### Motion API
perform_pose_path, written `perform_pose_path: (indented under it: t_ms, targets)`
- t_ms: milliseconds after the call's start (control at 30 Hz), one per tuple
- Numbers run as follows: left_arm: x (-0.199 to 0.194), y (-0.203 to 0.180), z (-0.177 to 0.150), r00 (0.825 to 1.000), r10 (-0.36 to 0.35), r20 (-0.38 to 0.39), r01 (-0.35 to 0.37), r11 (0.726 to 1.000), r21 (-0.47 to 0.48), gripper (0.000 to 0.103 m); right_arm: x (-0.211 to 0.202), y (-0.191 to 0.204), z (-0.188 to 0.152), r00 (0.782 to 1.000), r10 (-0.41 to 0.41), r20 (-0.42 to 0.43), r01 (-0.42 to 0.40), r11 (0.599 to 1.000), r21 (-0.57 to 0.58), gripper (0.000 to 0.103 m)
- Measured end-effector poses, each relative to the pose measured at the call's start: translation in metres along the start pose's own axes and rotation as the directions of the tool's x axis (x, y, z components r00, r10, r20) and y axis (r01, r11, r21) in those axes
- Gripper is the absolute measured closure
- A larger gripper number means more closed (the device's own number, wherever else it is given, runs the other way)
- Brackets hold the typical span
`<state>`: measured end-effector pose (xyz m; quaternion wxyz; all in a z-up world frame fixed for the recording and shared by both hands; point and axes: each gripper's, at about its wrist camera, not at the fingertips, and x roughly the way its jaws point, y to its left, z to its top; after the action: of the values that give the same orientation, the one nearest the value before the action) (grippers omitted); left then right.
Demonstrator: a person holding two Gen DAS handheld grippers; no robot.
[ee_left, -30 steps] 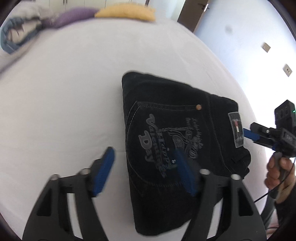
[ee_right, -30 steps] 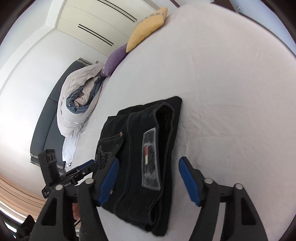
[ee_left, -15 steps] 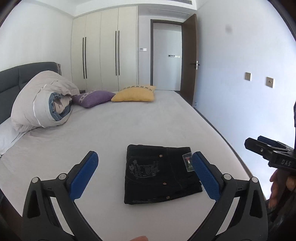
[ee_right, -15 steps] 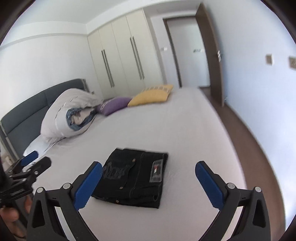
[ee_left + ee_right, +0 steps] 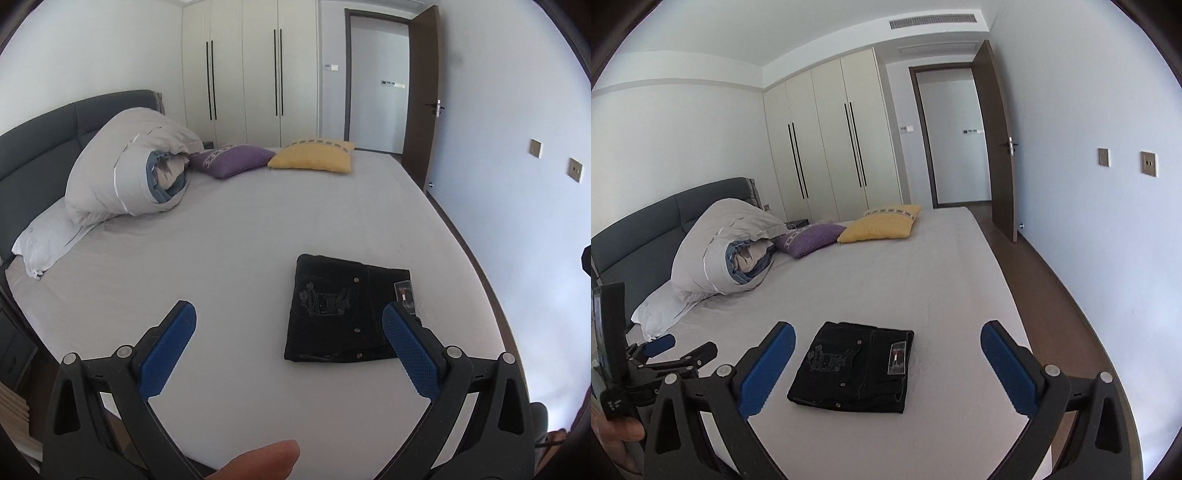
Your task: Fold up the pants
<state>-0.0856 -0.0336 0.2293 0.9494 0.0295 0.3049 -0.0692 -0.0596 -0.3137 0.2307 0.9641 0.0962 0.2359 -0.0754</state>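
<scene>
- Folded black jeans (image 5: 855, 369) lie near the bed's (image 5: 923, 266) foot edge, right-hand side.
- Rolled duvet (image 5: 720, 247), purple cushion (image 5: 809, 238) and yellow cushion (image 5: 882, 223) along the headboard end.
- Left gripper (image 5: 286, 345) and right gripper (image 5: 886, 363): jaws released, empty.

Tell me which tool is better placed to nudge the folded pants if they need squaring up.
Right, marginally. In its view the pants lie centred between the right tool's open fingers; in the left view they sit off toward the left tool's right finger. Both tools are open, empty and clear of the bed.
</scene>
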Motion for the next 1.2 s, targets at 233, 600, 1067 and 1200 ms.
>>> perform_pose_path:
  t_ms: [233, 600, 1067, 1200]
  targets:
    - [0.028, -0.020, -0.017, 0.996, -0.043, -0.073, 0.045, 0.999, 0.030, 0.000, 0.016, 0.029, -0.024, 0.993, -0.060, -0.097, 0.049, 0.993, -0.108, 0.000]
    - [0.066, -0.040, -0.027, 0.992, -0.083, -0.098, 0.086, 0.996, 0.037, 0.000, 0.033, 0.027, -0.037, 0.978, -0.095, -0.186, 0.083, 0.994, -0.071, 0.000]
    - [0.075, -0.045, -0.031, 0.991, -0.080, -0.108, 0.083, 0.996, 0.021, 0.000, 0.039, 0.024, -0.045, 0.967, -0.099, -0.234, 0.086, 0.994, -0.067, 0.000]
    - [0.076, -0.045, -0.031, 0.991, -0.082, -0.111, 0.084, 0.996, 0.019, 0.000, 0.040, 0.024, -0.045, 0.967, -0.096, -0.238, 0.082, 0.994, -0.069, 0.000]
